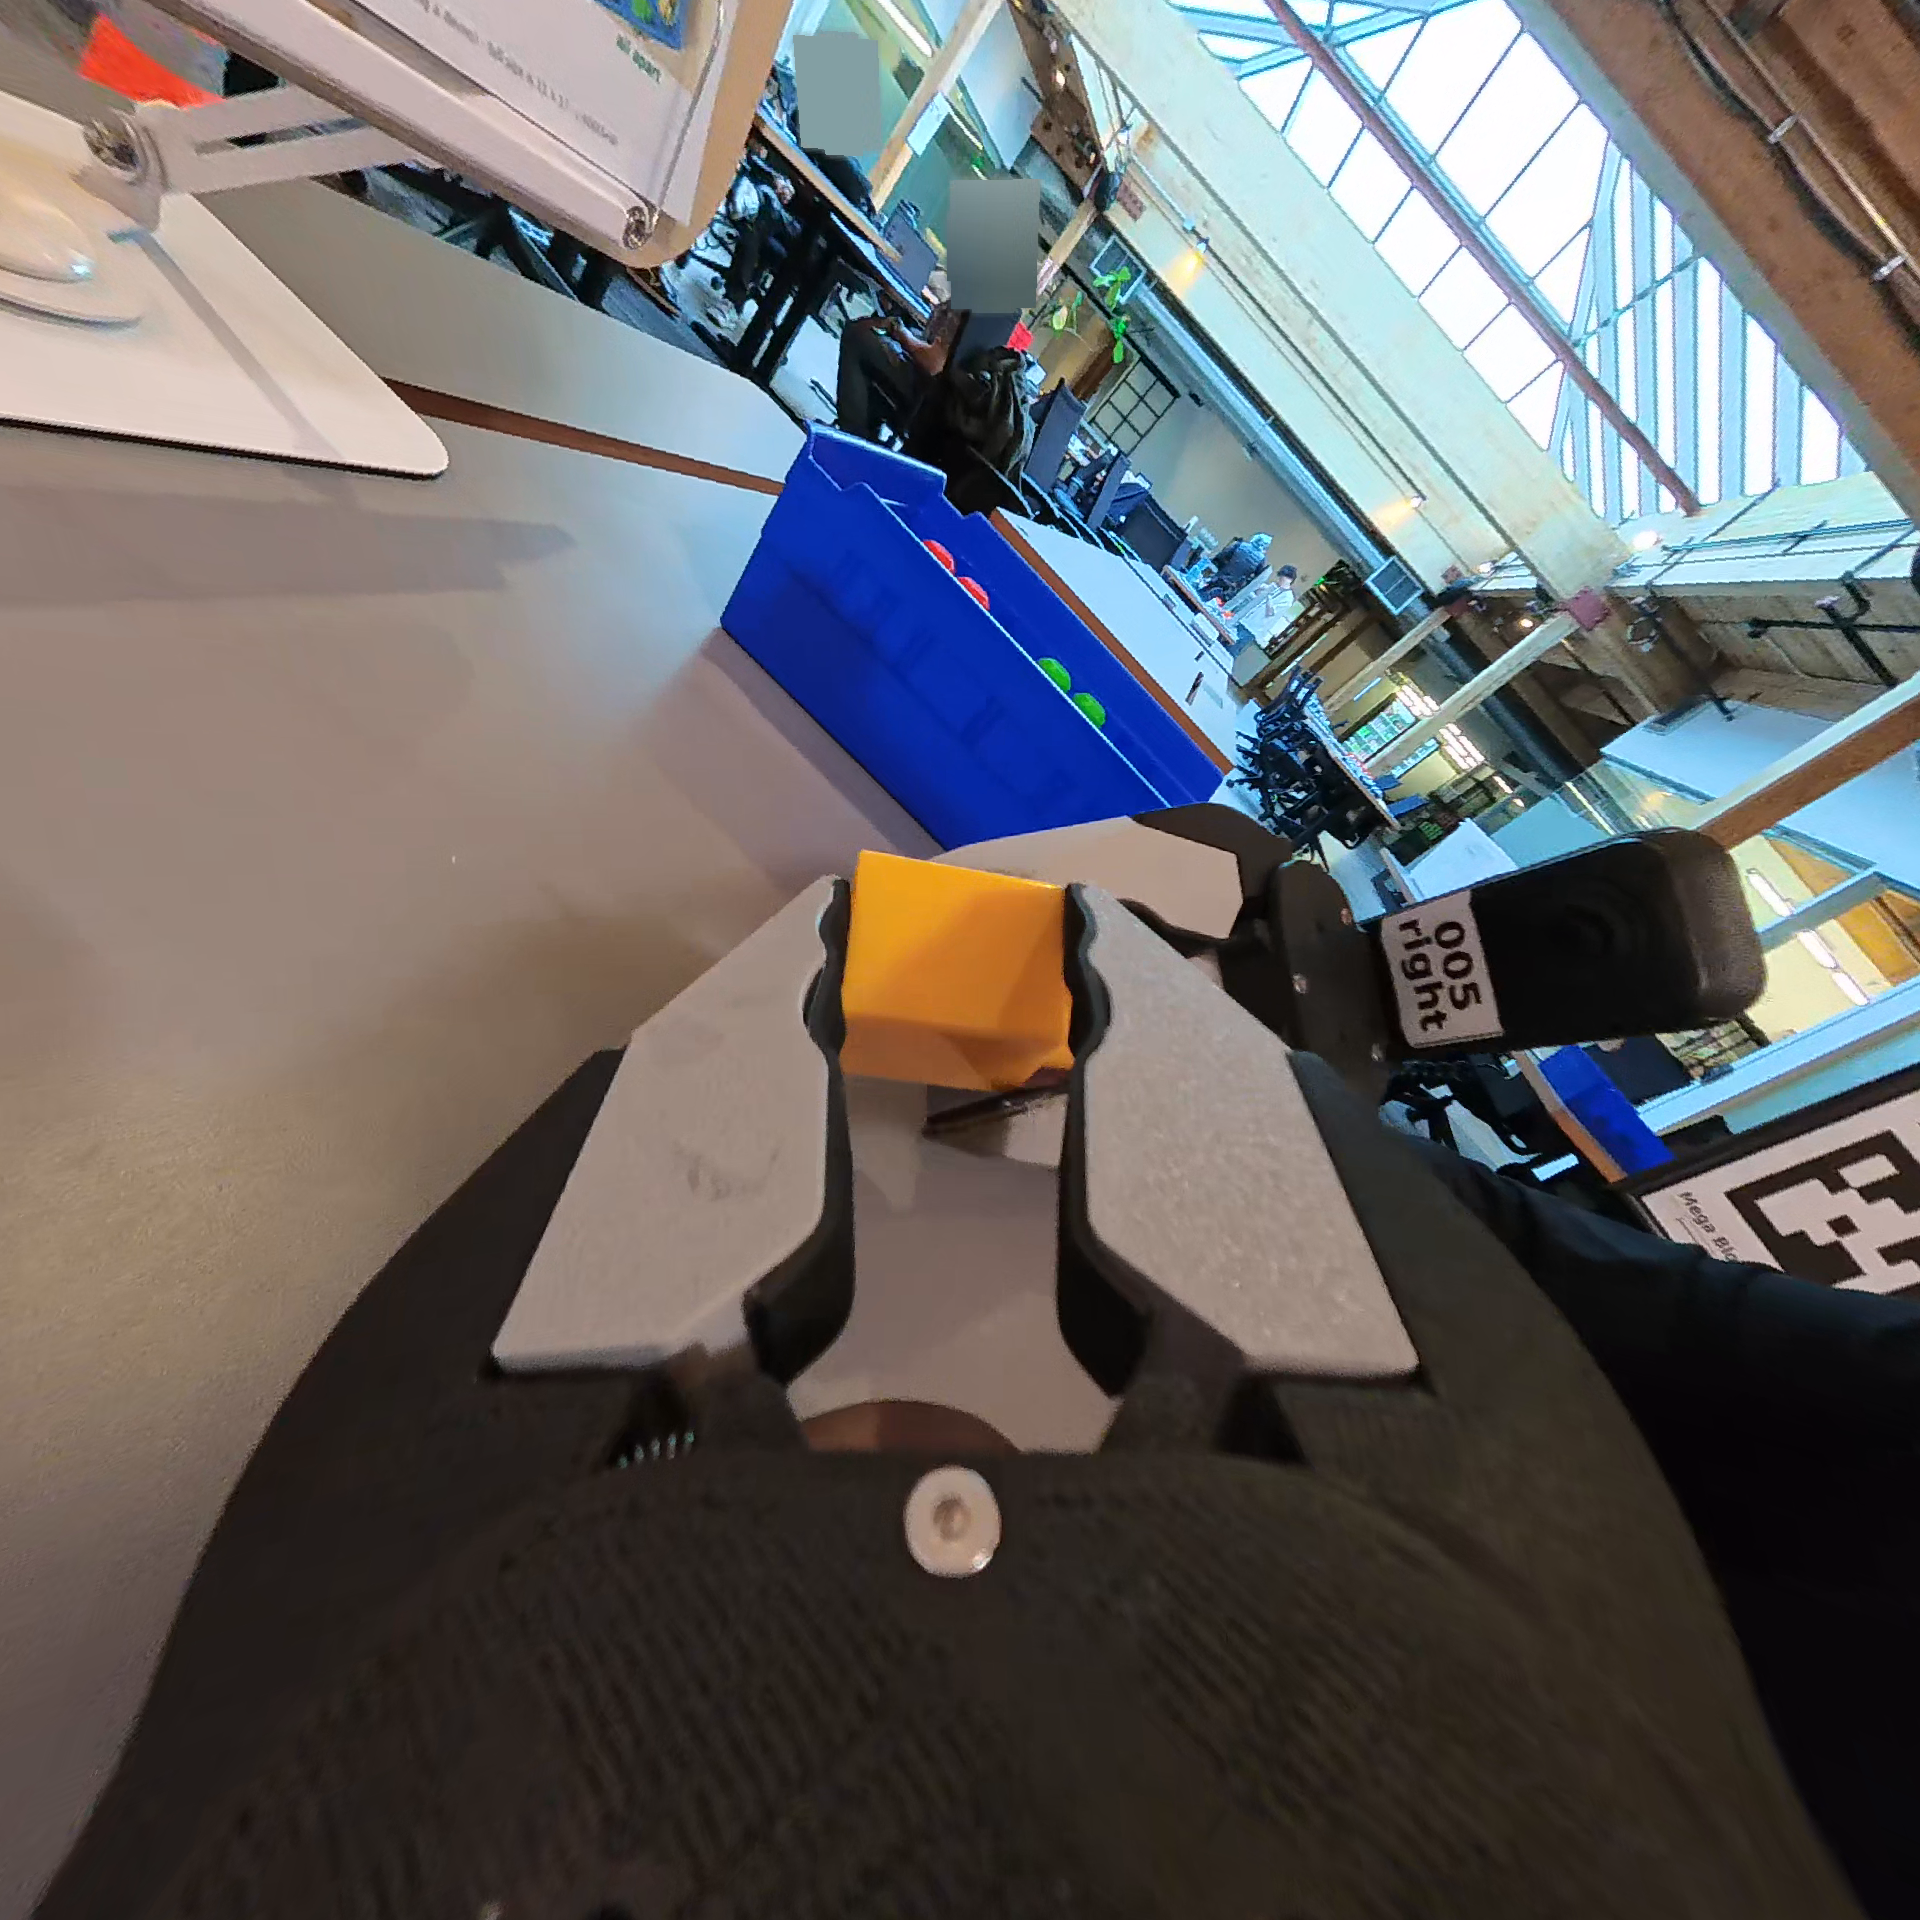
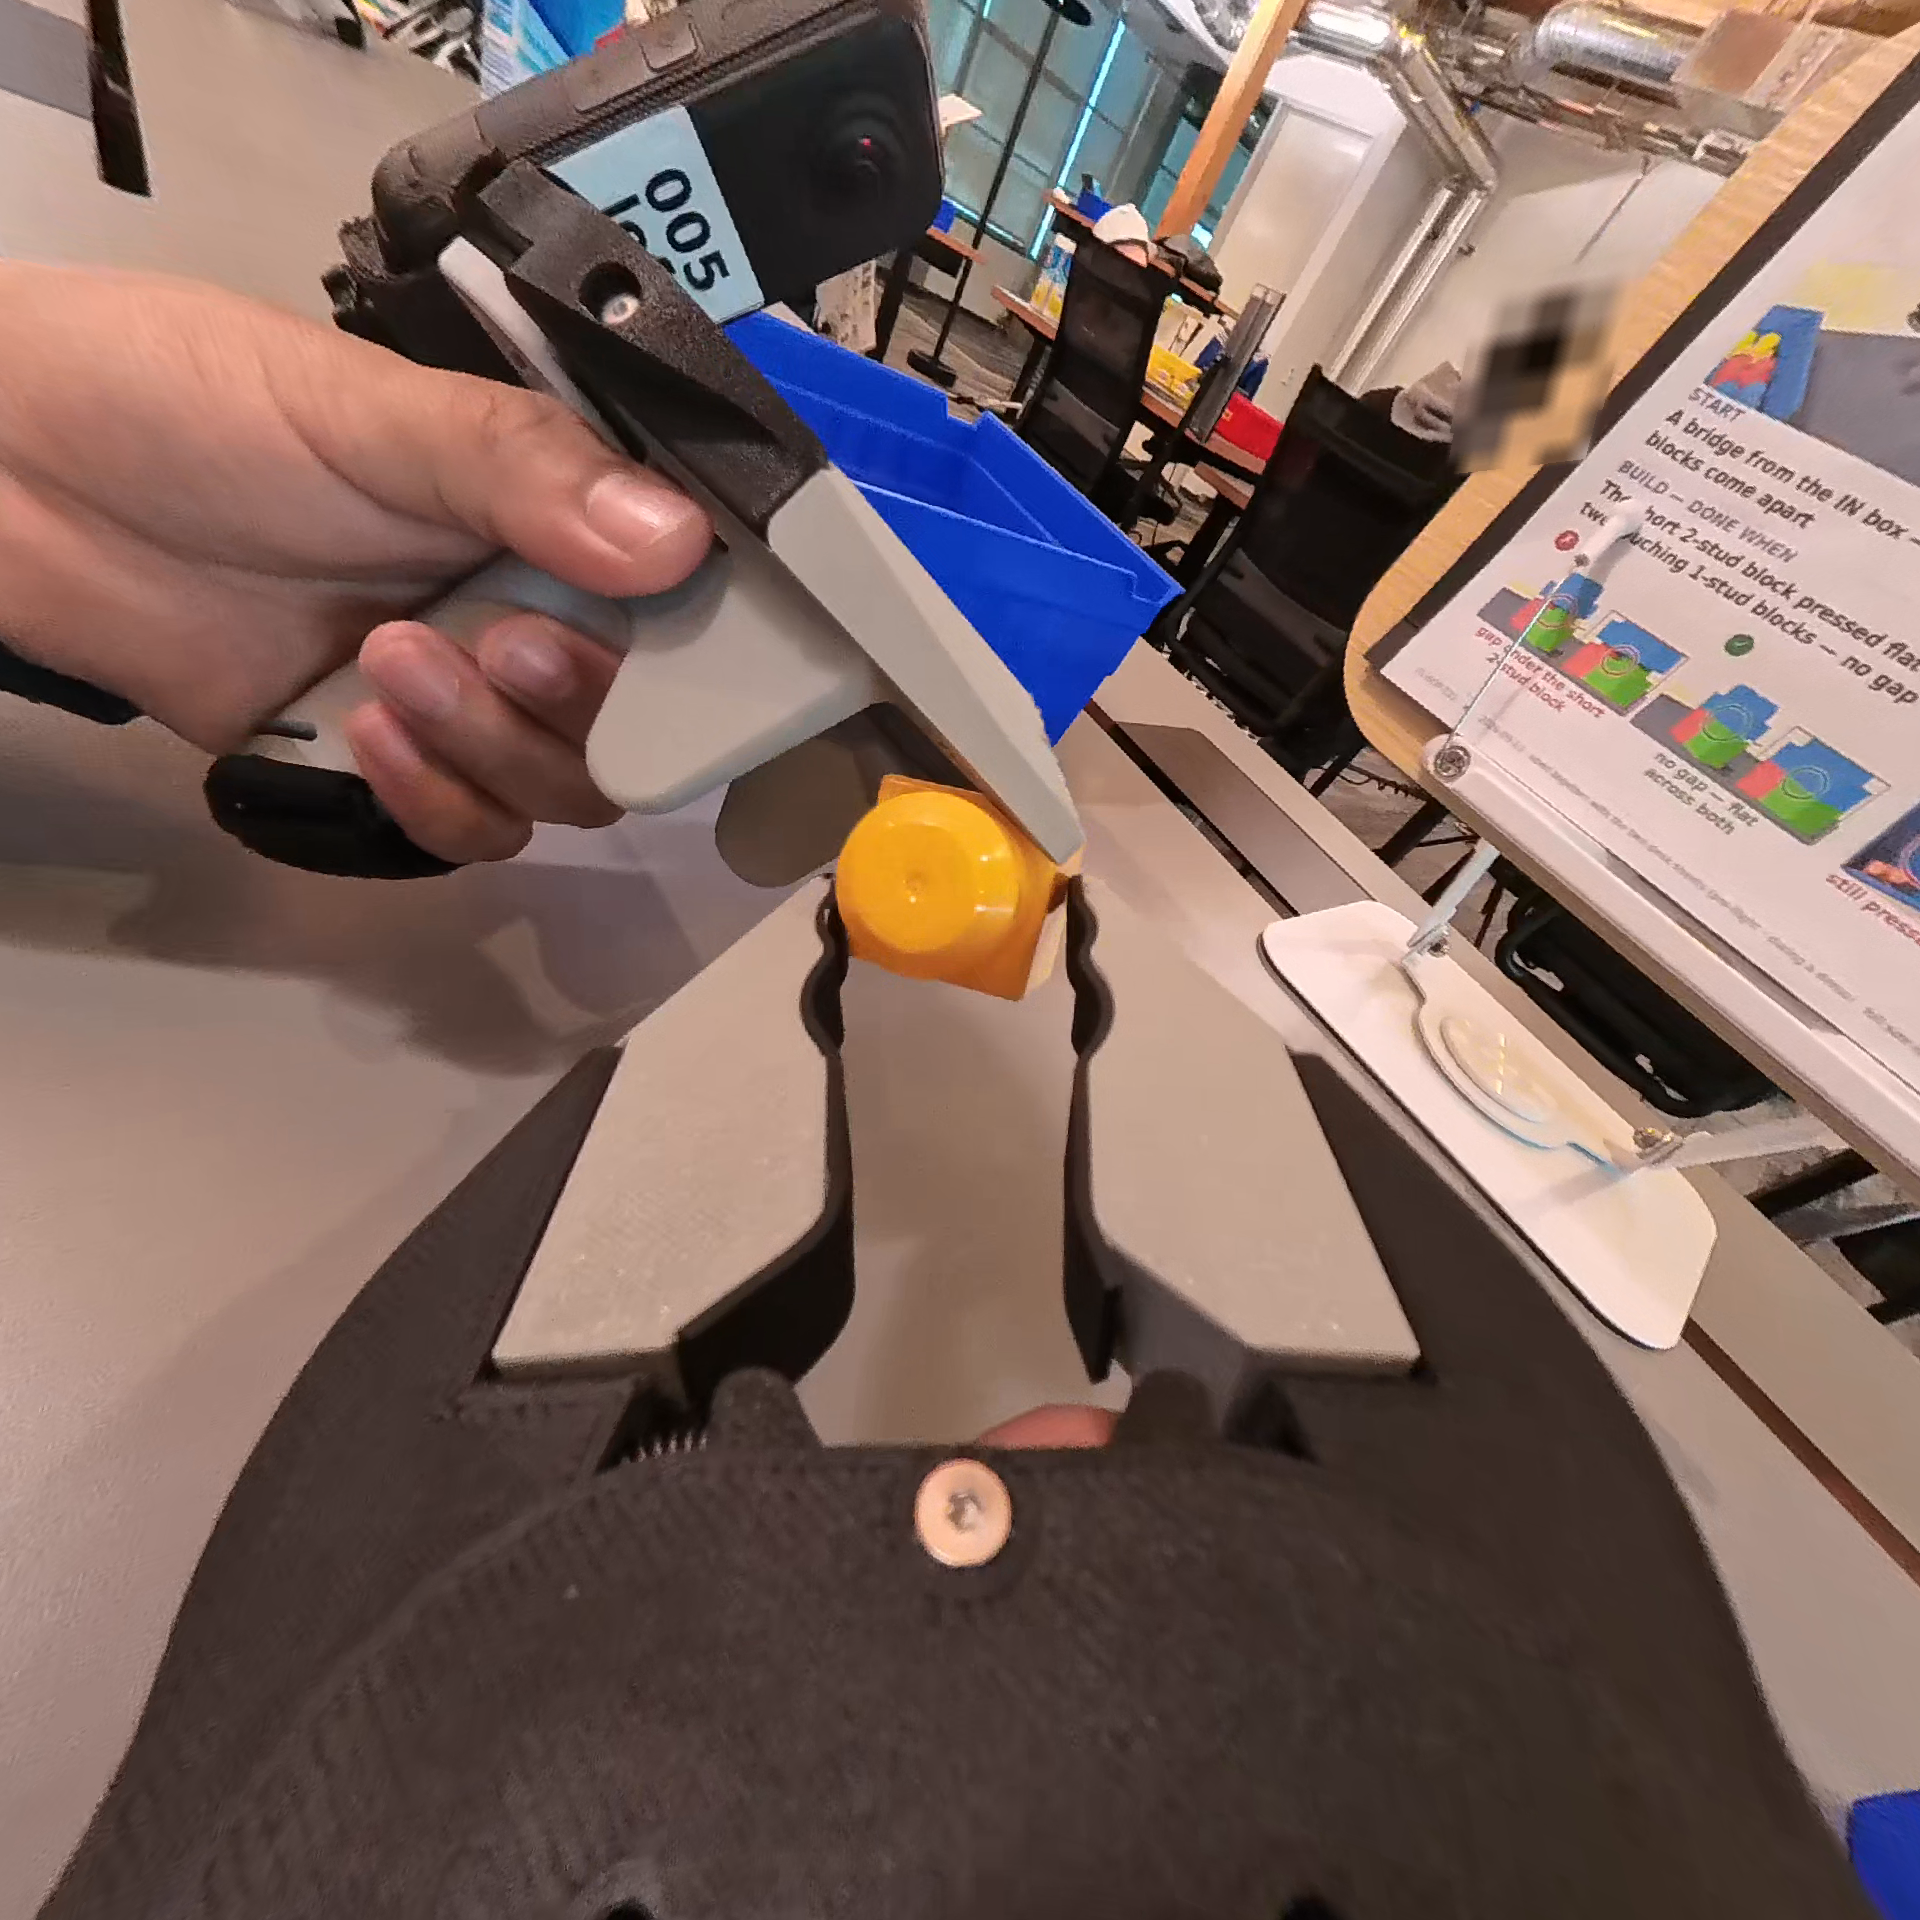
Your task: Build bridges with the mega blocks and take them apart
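A yellow one-stud mega block sits between the fingertips of my left gripper, which is shut on it above the grey table. In the right wrist view the same block shows its round stud toward the camera. It lies between the tips of my right gripper, which is closed against its sides. A hand holds the left gripper, which comes down onto the block from the upper left. The right gripper's body shows just behind the block in the left wrist view.
A blue bin stands on the table behind the block, with red and green blocks inside; it also shows in the right wrist view. An instruction board on a white stand base is at the table edge. A black-and-white marker card lies at the right.
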A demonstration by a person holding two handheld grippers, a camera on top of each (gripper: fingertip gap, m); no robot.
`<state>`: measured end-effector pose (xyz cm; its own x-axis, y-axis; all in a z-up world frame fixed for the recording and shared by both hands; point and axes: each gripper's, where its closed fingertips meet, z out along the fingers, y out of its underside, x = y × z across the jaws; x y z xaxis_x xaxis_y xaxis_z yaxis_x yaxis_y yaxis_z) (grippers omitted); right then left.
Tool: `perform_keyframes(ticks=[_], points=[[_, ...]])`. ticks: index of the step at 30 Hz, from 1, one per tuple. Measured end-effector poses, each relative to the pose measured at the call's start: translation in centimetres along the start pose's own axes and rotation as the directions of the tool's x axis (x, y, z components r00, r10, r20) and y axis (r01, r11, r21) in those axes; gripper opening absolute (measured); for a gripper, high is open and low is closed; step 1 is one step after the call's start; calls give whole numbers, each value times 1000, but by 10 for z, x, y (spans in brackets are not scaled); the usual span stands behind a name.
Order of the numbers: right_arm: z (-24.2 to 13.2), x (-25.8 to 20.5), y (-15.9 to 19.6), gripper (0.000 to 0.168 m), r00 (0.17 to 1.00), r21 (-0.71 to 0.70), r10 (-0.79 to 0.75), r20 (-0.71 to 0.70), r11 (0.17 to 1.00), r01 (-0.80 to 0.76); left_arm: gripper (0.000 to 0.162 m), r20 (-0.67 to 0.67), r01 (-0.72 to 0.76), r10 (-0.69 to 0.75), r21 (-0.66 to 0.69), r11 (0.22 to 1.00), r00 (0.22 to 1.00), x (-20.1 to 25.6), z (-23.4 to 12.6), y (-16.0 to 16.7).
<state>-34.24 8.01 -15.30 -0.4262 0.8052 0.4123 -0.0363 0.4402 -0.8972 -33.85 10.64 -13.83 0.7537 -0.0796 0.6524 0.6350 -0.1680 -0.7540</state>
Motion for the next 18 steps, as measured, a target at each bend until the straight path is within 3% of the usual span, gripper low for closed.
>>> perform_keyframes(ticks=[4, 10, 13, 18], points=[[-1, 2, 0, 34, 1000, -18, -1, -6, 1000, 1, 39, 9, -9, 9, 12, 1000, 1000, -2, -4, -4], [-1, 11, 21, 32, 987, -109, 157, 41, 982, -152, 42, 183, -122, 121, -4, 992, 976, -27, -16, -10], [0, 10, 48, 32, 962, -262, 261, 80, 937, -233, 50, 232, -131, 129, -9, 991, 964, -35, -20, -13], [-3, -2, 89, 33, 911, -496, 401, 93, 812, -307, 56, 330, -248, 272, -114, 962, 904, -45, -20, -5]])
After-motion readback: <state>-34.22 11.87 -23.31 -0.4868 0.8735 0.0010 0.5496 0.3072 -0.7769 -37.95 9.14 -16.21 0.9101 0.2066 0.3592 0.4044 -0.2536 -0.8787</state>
